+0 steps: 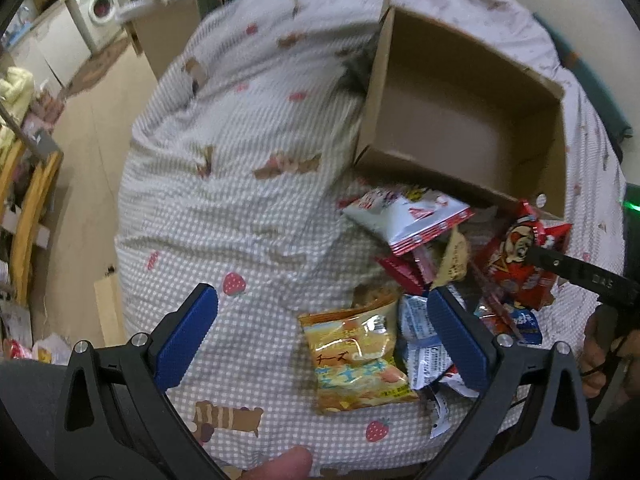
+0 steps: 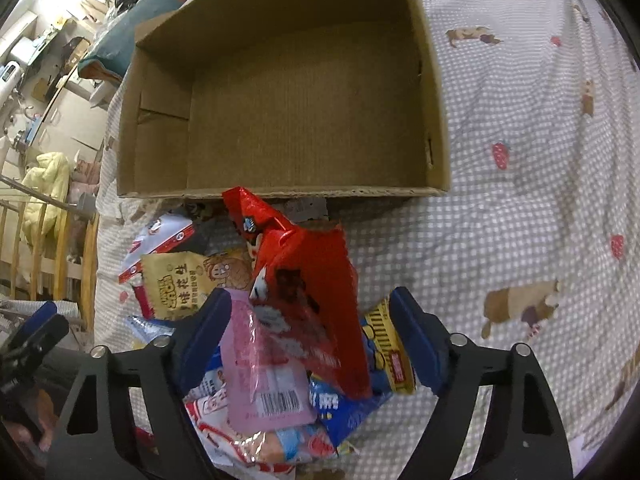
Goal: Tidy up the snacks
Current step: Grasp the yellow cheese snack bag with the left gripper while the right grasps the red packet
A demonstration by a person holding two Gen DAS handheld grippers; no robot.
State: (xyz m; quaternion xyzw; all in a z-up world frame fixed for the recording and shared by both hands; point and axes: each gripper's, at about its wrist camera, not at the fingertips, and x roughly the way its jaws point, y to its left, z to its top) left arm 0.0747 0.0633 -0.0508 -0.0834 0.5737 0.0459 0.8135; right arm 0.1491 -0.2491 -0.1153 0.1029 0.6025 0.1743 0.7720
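the left wrist view shows the orange crinkly cheese snack packet lying flat on the checked bedsheet between the left gripper fingers, which are wide and holding nothing. only the right wrist view shows the right gripper fingers open around an upright red foil snack bag, pads not touching. the open brown cardboard box sits just beyond the pile, with bare sheet to its right.

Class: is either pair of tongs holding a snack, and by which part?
Neither. The left tongs hang open above the orange packet; the right tongs stand open around the red packet, not touching it.
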